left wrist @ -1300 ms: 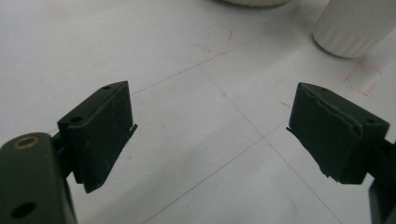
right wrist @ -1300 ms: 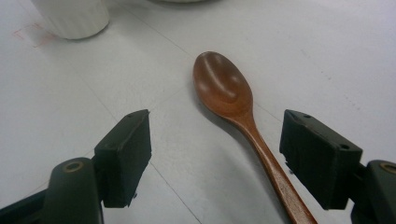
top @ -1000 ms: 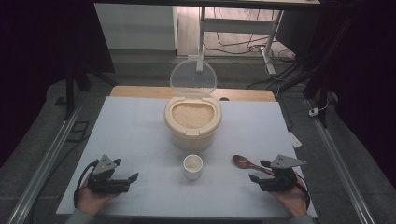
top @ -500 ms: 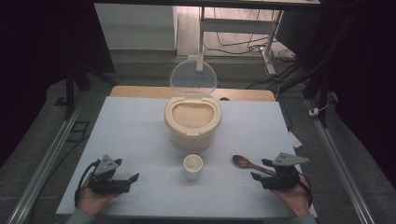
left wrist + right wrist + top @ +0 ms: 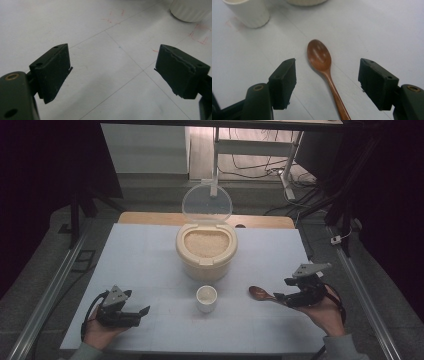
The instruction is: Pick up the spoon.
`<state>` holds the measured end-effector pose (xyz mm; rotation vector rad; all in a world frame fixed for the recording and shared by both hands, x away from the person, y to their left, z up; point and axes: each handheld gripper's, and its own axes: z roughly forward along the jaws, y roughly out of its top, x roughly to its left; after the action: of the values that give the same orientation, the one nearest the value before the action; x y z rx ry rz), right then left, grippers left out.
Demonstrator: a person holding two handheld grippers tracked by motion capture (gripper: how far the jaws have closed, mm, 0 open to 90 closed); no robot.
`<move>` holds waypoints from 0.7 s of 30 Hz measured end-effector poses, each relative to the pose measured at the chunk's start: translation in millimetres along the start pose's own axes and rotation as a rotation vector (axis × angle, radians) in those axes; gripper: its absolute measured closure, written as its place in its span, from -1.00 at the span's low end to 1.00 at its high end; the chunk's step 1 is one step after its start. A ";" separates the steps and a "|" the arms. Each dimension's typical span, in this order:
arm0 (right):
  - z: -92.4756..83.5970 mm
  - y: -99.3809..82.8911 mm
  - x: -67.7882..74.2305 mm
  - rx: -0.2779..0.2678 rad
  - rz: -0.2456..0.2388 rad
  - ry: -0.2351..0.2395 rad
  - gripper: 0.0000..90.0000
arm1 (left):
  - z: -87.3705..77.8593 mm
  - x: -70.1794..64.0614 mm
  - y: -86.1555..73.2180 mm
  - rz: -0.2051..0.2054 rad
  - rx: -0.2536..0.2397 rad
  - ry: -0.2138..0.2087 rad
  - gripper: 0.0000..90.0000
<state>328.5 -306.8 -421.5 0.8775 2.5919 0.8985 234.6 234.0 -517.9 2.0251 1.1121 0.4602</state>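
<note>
While my right gripper [image 5: 327,82] sits with jaws apart astride the wooden spoon [image 5: 322,62] lying flat on the table [image 5: 150,260], I judge the grasp is in hand: I must close on the handle, with clear room ahead before the cup [image 5: 249,12], my left gripper [image 5: 112,72] gaping idle.

Glossy wooden spoon [image 5: 320,56] (smooth), matt white tbl [image 5: 150,265], ribbed cup [image 5: 206,298].
</note>
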 end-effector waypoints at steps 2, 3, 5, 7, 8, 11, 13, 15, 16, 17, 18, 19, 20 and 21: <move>-2.0 5.5 -2.8 0.033 -0.009 -0.031 -0.31 | -0.1 0.3 -0.1 0.002 0.001 0.001 -0.72; -3.0 7.1 -4.6 0.040 -0.003 -0.032 -0.31 | -0.2 0.3 -0.1 0.003 0.000 0.001 -0.72; -3.5 7.8 -8.7 0.042 -0.003 -0.036 -0.31 | -0.3 0.4 -0.1 0.003 0.001 0.001 -0.72; -2.8 6.0 -11.6 0.041 0.001 -0.042 -0.30 | -0.3 0.4 -0.1 0.003 0.001 0.000 -0.72; -1.8 4.7 -13.6 0.046 0.000 -0.039 -0.31 | 0.2 0.2 0.0 0.005 0.003 0.002 -0.72; 0.9 -1.1 -15.9 0.075 0.012 -0.039 -0.30 | 0.8 -0.3 -0.1 0.008 0.005 0.000 -0.72; 3.9 -6.3 -17.8 0.101 -0.007 -0.032 -0.30 | 1.0 -0.3 0.0 0.009 0.006 0.001 -0.72; 8.2 -11.1 -19.4 0.143 -0.017 -0.026 -0.29 | 1.1 0.1 0.0 0.008 0.006 0.001 -0.72; 10.6 -13.4 -19.7 0.162 -0.022 -0.026 -0.28 | 1.2 0.2 0.0 0.007 0.006 0.001 -0.72; 12.7 -15.1 -20.2 0.182 -0.027 -0.027 -0.27 | 1.4 0.2 -0.1 0.006 0.007 0.002 -0.72; 15.1 -16.5 -20.9 0.198 -0.030 -0.028 -0.27 | 1.5 0.2 -0.1 0.005 0.008 0.003 -0.72; 17.5 -17.7 -22.2 0.209 -0.035 -0.032 -0.27 | 1.5 0.2 -0.1 0.005 0.008 0.003 -0.72; 19.7 -18.7 -22.6 0.225 -0.028 -0.035 -0.27 | 1.6 0.0 -0.1 0.006 0.008 0.003 -0.72; 22.0 -19.9 -23.1 0.239 -0.031 -0.038 -0.26 | 1.6 0.0 -0.2 0.006 0.008 0.004 -0.72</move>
<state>346.7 -323.1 -450.1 0.9009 2.7092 0.5657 235.5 233.3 -519.2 2.0360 1.1118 0.4640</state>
